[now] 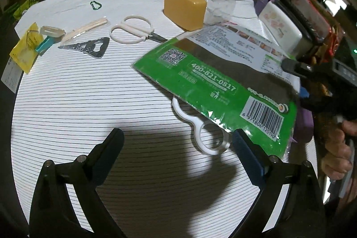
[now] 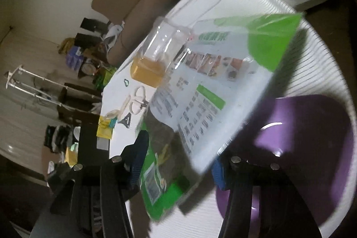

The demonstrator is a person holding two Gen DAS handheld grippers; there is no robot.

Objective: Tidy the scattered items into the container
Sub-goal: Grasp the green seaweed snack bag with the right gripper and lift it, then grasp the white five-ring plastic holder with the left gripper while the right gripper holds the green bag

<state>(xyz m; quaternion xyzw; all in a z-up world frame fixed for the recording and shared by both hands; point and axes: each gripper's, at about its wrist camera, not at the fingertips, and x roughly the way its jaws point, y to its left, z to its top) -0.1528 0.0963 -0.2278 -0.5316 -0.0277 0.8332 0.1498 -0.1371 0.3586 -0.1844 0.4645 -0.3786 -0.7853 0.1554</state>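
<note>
Barely begun: the right gripper (image 2: 178, 162) has the green seaweed packet (image 2: 200, 86) between its fingers, grip uncertain, purple container (image 2: 312, 137) just beyond. Ahead of the left gripper's (image 1: 178, 144) spread, empty fingers lie white ring opener (image 1: 209, 139), scissors (image 1: 131, 30), bottle opener (image 1: 89, 48).

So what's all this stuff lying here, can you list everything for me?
table: one, white with dark stripes, under everything
packet: one, green, raised aslant
ring tool: one, white, partly under the packet
scissors: one pair, white handles, mid-table
jar: one, clear with amber cap, lying at far edge
bottle opener: one, metal, beside scissors
sticks: a few, pale wood, behind the opener
carabiner: one, green, far side
sachet: one, yellow, table edge
container: one, purple, beside packet
left gripper: open, empty
right gripper: packet between jaws, grip unclear
hand: one, picture edge
</note>
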